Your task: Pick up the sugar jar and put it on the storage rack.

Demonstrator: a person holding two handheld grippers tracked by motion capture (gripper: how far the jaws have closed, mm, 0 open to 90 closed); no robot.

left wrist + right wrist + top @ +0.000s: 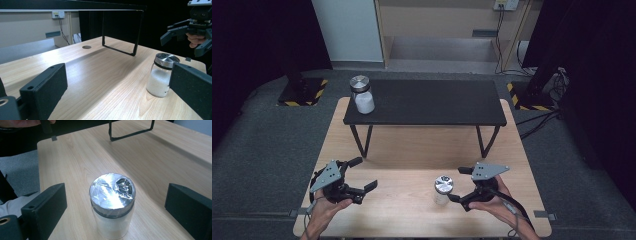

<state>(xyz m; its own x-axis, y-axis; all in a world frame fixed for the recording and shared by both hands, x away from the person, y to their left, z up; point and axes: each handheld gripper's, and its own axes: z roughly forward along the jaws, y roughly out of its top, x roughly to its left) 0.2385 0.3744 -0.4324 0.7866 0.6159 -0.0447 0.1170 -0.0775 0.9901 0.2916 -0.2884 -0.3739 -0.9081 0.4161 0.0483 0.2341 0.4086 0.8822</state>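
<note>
jar (112,205) stands between open right jaws, table edge (40,165) well apart.

Glass jar (112,220), shiny metal lid (112,191), on smooth pale wood table (75,157); matt black plastic grippers (344,182).

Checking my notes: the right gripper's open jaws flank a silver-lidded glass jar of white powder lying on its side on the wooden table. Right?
Not quite. The silver-lidded glass jar of white powder stands upright on the wooden table, as the right gripper view shows. The right gripper does flank it, jaws open.
</note>
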